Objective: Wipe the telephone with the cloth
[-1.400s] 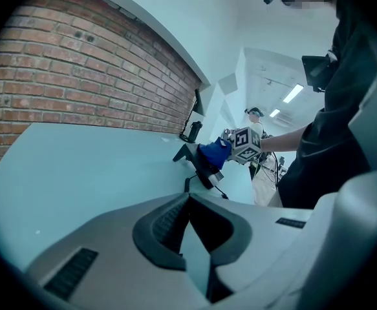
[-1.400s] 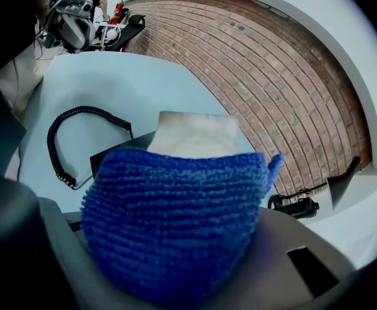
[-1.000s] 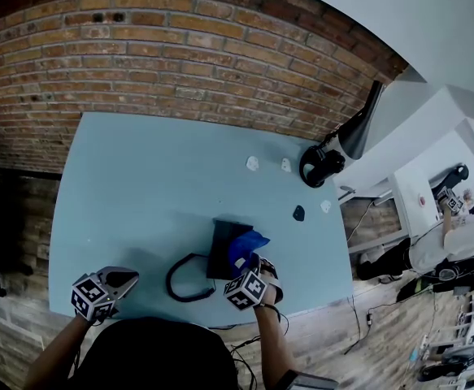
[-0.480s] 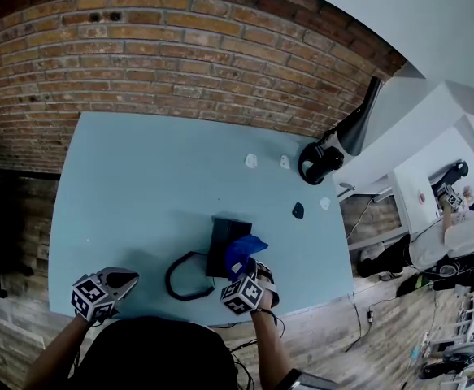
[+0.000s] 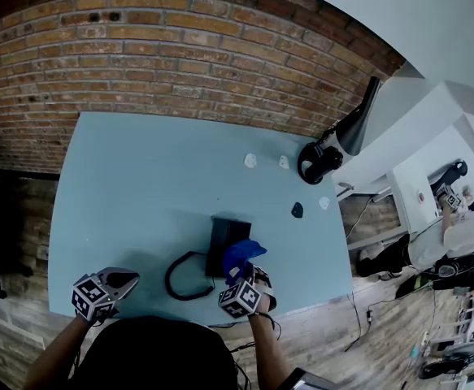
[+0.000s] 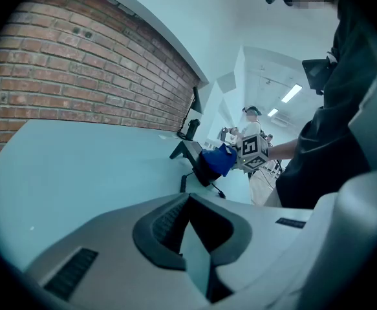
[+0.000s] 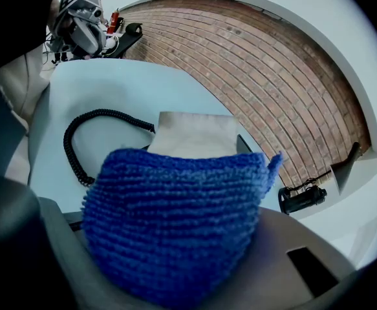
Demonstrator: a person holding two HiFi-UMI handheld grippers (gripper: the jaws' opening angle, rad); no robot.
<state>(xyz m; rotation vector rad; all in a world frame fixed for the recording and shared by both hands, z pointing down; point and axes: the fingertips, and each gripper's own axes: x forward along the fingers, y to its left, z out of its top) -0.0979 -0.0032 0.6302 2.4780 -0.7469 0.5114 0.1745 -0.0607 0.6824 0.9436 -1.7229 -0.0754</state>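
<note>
A red brick wall [image 5: 180, 55] is running along the far side. In front of it a pale blue table [image 5: 139, 185] is filling most of the head view. A black desk lamp [image 5: 342, 140] is standing at the table's far right corner, its shade tilting up to the right.

The dark telephone [image 5: 223, 238] is sitting near the table's near edge, a little right of the middle. Its black coiled cord [image 5: 176, 279] is looping out to the left of it and lying on the table top.

The right gripper [image 5: 249, 276] is hovering at the telephone's near right side. Its jaws are clamping a bunched blue cloth [image 5: 243, 254]. The cloth is overlapping the telephone's near right corner, though whether it is pressing on it is unclear. In the right gripper view the cloth [image 7: 175, 237] is covering the jaw tips, with the telephone [image 7: 194, 134] just beyond it.

The left gripper [image 5: 119, 281] is resting well apart, at the near left edge of the table. Its jaws are lying closed together with nothing between them.

Two small white bits [image 5: 251, 161] are lying on the far part of the table, and a small dark piece [image 5: 297, 210] is lying nearer, on the right.
</note>
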